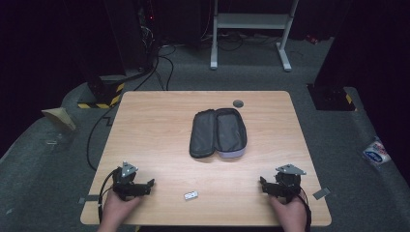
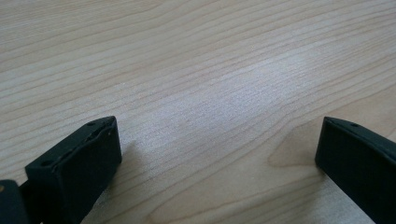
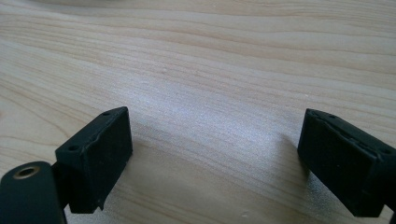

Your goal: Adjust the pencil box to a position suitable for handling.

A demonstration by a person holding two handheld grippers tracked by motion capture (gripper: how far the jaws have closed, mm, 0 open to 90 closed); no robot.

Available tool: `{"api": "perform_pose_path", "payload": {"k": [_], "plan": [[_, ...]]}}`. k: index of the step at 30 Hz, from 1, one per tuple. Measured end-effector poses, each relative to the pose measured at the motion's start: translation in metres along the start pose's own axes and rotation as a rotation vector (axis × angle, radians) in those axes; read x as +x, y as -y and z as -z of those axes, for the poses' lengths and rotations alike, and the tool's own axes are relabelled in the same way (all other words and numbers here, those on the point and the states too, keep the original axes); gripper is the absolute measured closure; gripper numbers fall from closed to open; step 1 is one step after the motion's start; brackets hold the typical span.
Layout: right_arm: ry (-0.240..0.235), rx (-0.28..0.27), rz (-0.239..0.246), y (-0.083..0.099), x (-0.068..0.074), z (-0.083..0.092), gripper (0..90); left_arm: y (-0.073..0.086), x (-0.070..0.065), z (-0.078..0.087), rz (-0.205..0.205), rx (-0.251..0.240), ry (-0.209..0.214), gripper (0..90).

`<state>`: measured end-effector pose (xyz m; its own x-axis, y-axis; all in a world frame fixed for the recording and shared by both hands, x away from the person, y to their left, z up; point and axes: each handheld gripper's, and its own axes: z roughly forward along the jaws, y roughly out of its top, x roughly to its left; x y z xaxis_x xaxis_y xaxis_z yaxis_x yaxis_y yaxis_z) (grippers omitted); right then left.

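The left claw [image 1: 145, 186] rests low on the wooden table [image 1: 154, 125] near its front edge, gripped by the person's left hand [image 1: 118, 205], with a grey three-cornered plate on top and a cable trailing back from it. Its jaws stand wide apart with nothing between them; in the left gripper view [image 2: 217, 149] bare wood grain lies in the gap, and the jaw tips sit just above the surface or on it (which of the two cannot be told).

The right claw [image 1: 265, 186] sits near the front edge on the other side, held by the right hand [image 1: 290, 212]. Its jaws are also spread wide and hold nothing; in the right gripper view [image 3: 215, 149] plain wood lies between them.

A small white card [image 1: 191, 195] lies flat on the table between the two claws, nearer the left one and just off its jaw tips, touching neither. It is too small to read.

A dark pencil case [image 1: 217, 133] lies ahead of both claws, well apart from them, near the middle of the table. It is unzipped and lies open (its two halves spread side by side). Beyond the case, farther still from the claws, a small round grey cap [image 1: 238, 103] sits in the tabletop near the far edge.
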<state>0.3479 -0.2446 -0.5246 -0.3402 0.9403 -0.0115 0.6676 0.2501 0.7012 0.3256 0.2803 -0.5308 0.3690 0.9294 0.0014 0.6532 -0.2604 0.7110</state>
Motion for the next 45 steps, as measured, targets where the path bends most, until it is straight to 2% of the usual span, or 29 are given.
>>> {"api": "perform_pose_path", "payload": {"k": [32,37,45], "plan": [[0.003,-0.005,-0.003,0.001,0.0002,0.0012,11.7,-0.0001,0.0,0.0,-0.001,0.002,-0.002,0.5],[-0.014,-0.005,0.014,0.0014,-0.0006,0.0017,10.8,-0.0002,-0.0001,-0.0001,-0.001,0.001,-0.003,0.5],[-0.015,-0.014,0.013,0.001,0.0003,0.0035,13.4,-0.0002,-0.0002,-0.0001,0.0,0.001,-0.004,0.5]]}}
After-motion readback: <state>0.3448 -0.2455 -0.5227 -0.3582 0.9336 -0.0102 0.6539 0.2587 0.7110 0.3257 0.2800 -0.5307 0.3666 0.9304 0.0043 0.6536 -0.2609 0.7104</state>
